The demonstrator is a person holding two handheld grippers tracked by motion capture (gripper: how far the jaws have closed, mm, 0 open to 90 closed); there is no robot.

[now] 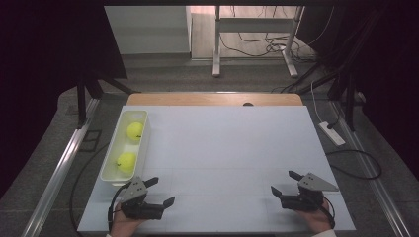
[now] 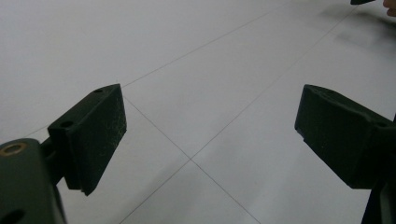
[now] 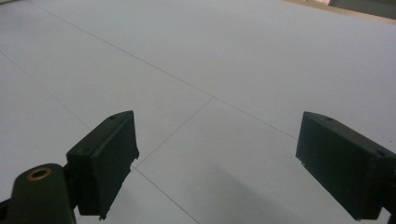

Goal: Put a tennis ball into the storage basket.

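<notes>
Tennis ball (image 1: 126, 162) just beyond left hand-held gripper (image 1: 161, 191)

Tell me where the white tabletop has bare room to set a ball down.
The white tabletop is bare from the white plastic tray rightward to its right edge, and between the left gripper and right gripper. The only crowded place is the left edge, where the tray holds two yellow-green tennis balls.
</notes>
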